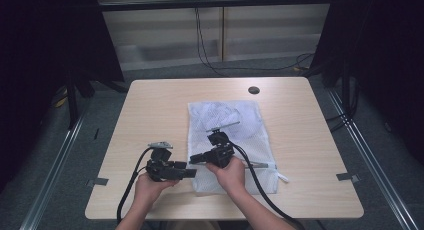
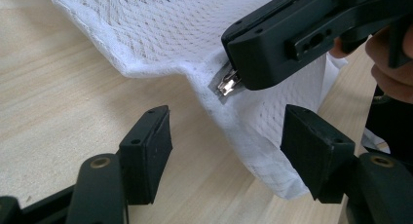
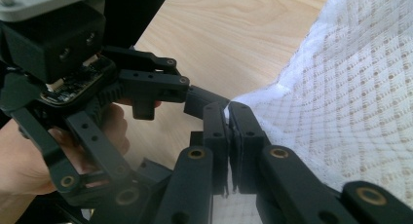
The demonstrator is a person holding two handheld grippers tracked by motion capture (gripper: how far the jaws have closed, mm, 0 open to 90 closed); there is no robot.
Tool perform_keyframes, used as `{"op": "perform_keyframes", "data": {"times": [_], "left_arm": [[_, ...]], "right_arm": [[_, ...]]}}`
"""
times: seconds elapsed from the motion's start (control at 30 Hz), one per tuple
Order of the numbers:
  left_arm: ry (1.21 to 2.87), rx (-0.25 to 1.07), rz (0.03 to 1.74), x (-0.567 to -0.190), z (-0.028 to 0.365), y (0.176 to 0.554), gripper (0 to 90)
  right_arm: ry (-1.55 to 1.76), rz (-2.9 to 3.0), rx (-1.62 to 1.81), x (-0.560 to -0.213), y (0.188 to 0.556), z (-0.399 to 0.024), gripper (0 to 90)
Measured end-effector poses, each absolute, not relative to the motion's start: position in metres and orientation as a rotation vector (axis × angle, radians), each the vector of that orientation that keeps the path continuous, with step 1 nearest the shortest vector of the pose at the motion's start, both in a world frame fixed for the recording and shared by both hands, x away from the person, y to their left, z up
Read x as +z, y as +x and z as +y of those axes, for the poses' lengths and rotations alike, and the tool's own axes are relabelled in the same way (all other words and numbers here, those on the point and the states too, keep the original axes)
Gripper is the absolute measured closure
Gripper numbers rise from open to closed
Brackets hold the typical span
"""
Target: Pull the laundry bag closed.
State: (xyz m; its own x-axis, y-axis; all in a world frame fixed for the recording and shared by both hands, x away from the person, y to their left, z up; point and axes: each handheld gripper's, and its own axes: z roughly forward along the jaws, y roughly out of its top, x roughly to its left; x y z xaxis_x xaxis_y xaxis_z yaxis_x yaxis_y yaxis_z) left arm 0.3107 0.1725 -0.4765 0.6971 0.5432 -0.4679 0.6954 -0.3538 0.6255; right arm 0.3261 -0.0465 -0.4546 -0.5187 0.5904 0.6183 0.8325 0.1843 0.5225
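Your right hand-held gripper point(image 3: 229, 131) pinches the white mesh laundry bag's point(image 1: 235, 125) corner; your left hand-held gripper point(image 2: 226, 151) stands half-open around it on the pale wooden tabletop point(image 1: 150, 110).

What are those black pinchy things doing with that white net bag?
A person is working on a white mesh bag lying on a wooden table. The right tool is shut on the bag's edge, beside its metal zipper pull. The left tool sits at that same corner, its jaws apart and not gripping.
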Motion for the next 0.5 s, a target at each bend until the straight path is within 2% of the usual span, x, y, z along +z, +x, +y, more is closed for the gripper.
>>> {"op": "perform_keyframes", "data": {"times": [0.4,0.47,0.5], "left_arm": [[2.01,-0.256,0.989,-0.4822,0.1674,0.3117,37.9],[2.01,-0.247,0.994,-0.4824,0.1665,0.3112,45.2],[2.027,-0.24,0.993,-0.4826,0.1668,0.3113,45.2]], "right_arm": [[-1.347,-2.187,-1.264,-0.4537,0.326,-0.0472,86.6],[-1.344,-2.186,-1.268,-0.4529,0.3264,-0.0479,86.6],[-1.344,-2.186,-1.268,-0.4529,0.3264,-0.0479,86.6]]}}
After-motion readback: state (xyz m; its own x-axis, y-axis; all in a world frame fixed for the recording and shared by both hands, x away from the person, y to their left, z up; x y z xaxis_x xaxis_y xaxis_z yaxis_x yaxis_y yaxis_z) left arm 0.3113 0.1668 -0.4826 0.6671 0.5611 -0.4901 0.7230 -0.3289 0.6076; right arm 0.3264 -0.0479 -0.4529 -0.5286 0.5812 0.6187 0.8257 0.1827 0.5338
